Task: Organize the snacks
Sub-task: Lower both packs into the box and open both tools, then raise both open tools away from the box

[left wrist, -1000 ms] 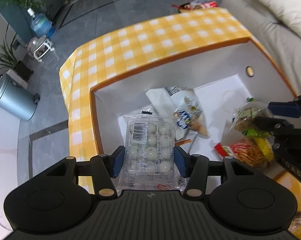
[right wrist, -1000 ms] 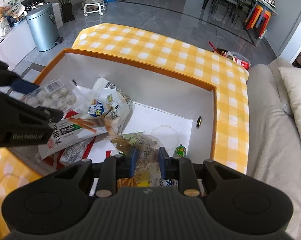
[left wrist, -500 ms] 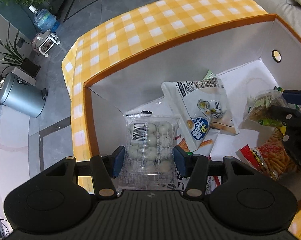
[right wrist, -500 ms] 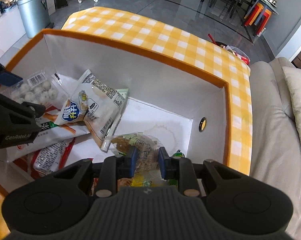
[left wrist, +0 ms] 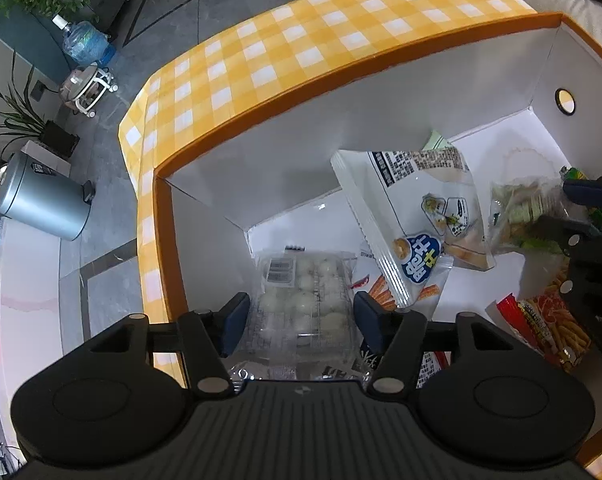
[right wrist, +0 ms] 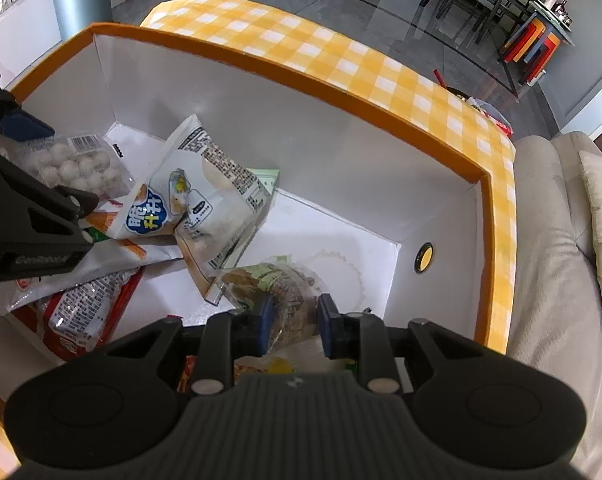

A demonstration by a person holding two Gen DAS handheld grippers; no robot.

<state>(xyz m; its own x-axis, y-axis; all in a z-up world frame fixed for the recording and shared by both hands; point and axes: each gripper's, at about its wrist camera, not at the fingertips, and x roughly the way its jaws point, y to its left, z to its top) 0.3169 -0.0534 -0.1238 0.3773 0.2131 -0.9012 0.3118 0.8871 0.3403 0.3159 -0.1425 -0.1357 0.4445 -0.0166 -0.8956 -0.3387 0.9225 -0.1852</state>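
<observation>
Opening its jaws, the left gripper (left wrist: 299, 322) straddles a clear tray of white balls (left wrist: 303, 292) in the near-left corner of the orange-rimmed box (left wrist: 261, 120) — pads just off its sides. Through the right wrist camera, the right gripper (right wrist: 293, 326) pinches a clear cookie bag (right wrist: 277, 284) low over the box floor, beside a white snack bag (right wrist: 197, 200).
</observation>
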